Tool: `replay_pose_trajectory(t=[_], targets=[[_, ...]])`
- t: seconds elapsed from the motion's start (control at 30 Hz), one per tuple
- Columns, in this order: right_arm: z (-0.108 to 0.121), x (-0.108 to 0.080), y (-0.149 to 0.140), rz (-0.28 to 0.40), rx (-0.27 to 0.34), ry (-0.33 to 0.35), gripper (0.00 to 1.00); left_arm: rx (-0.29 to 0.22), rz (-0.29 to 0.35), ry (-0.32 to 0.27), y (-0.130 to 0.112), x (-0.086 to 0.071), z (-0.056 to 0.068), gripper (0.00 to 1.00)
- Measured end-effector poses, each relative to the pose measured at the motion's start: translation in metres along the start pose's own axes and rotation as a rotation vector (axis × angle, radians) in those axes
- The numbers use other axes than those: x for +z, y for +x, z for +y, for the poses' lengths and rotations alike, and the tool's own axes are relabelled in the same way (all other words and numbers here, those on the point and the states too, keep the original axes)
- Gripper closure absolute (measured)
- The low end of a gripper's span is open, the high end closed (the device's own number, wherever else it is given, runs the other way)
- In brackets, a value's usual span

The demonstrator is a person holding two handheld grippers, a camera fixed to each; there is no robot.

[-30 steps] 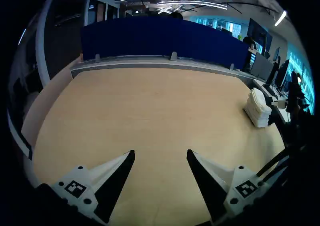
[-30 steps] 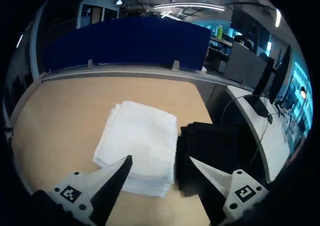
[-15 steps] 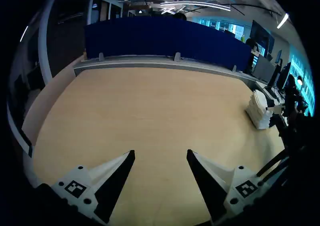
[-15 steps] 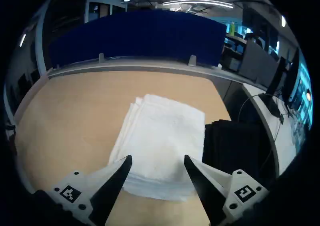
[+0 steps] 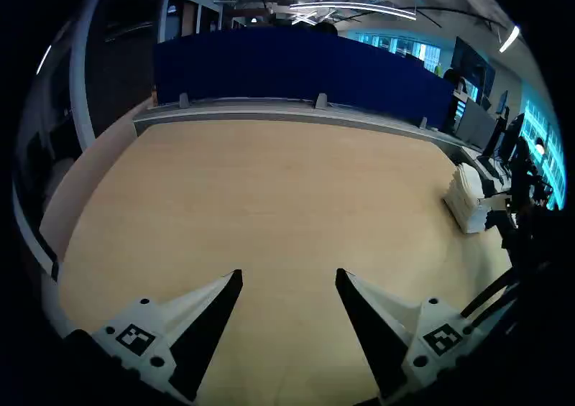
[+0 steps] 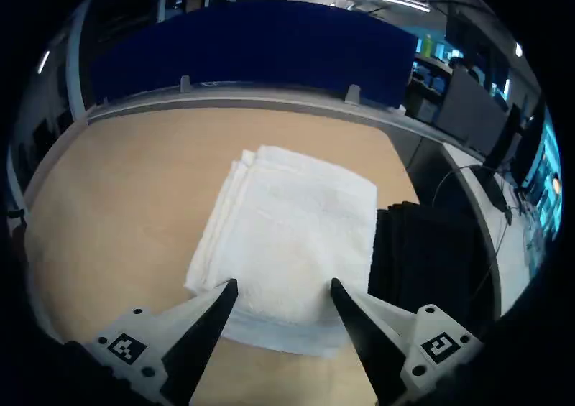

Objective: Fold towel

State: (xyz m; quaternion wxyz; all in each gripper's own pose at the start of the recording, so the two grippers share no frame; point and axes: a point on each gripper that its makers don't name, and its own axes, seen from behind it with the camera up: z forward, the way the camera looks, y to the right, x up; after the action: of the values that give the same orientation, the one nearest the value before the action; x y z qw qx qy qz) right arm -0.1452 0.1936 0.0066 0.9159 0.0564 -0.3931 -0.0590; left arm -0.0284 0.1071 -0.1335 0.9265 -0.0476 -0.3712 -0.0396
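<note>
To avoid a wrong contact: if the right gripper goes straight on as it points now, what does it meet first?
Probably the white towel stack, straight ahead between the open fingers of the right gripper; the gap is hard to judge.

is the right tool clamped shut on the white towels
No, the right tool is open, its two tips spread apart over the near edge of the white towels.

Wood table (image 6: 122,190), white towel stack (image 6: 295,226) by edge, black stack (image 6: 424,255) prob. alongside
</note>
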Motion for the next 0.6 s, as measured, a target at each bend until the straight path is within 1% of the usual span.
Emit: replay_pose_trajectory(t=[0.17, 0.3, 0.47, 0.6], targets=[[0.007, -0.002, 0.037, 0.059, 0.009, -0.009, 0.0, -0.004, 0.002, 0.003, 0.002, 0.001, -0.001, 0.04], [0.012, 0.004, 0.064, 0.092, 0.023, -0.009, 0.0, -0.006, 0.003, 0.008, 0.003, 0.0, -0.003, 0.04], [0.015, 0.023, 0.083, 0.091, 0.032, -0.005, 0.0, -0.006, 0.001, 0.018, 0.001, -0.001, -0.006, 0.04], [0.014, 0.042, 0.085, 0.066, 0.031, 0.002, 0.0, -0.009, 0.0, 0.031, 0.0, -0.004, -0.011, 0.04]])
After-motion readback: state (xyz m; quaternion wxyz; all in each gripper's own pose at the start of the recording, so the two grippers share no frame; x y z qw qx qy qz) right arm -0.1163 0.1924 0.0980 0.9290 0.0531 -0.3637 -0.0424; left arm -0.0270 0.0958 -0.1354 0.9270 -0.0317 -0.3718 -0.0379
